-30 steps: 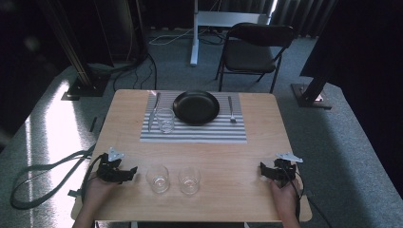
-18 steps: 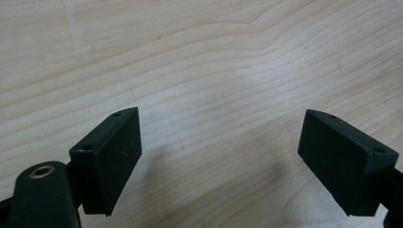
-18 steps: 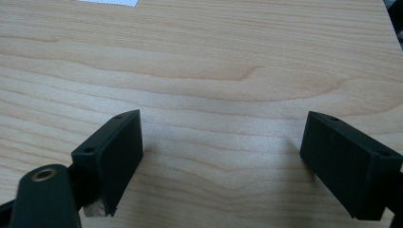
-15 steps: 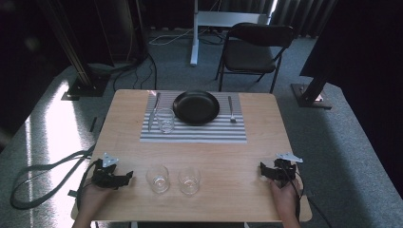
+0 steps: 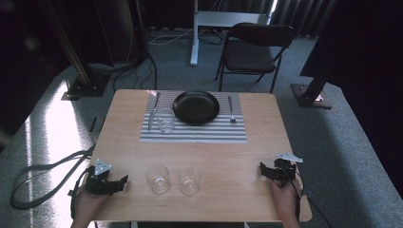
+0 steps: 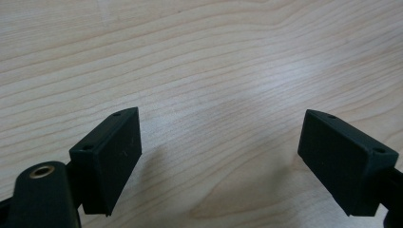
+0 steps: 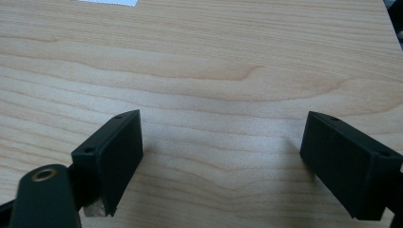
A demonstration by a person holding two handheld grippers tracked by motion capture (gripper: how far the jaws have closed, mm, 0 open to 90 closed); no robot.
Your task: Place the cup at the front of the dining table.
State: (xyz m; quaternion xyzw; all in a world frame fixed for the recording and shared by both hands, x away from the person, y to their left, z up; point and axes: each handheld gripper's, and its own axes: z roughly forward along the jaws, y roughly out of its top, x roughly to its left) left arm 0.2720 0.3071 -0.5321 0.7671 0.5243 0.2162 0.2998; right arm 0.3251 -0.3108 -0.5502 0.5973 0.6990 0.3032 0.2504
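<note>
My left gripper (image 5: 110,183) has its jaws spread with nothing between them; in the left gripper view the two black pads (image 6: 111,159) frame bare wood. The right gripper (image 5: 272,172) is the same, jaws apart and empty over the grain in its own view, pads (image 7: 113,159) clear of anything. Both sit low at the near edge of the table (image 5: 266,142), the left by the near-left corner, the right by the near-right corner. Between them, just in from the near edge, stand two empty glasses side by side: the left glass (image 5: 158,178) and the right glass (image 5: 189,180), close together but apart. The left glass lies to the right of my left gripper, near it, roughly level with its jaws; the right glass is farther from my right gripper, with a wide strip of bare wood between. So I judge the left hand the nearer one for the next pick, reaching sideways along the near edge. The glasses are upright, so their long axis is vertical and a level grip across the wall should suit. Farther off, toward the far edge, a striped mat (image 5: 194,130) carries a black plate (image 5: 196,107), a third glass (image 5: 165,119) left of the plate, a knife (image 5: 153,110) beyond that, and a fork (image 5: 231,109) on the plate's right.
</note>
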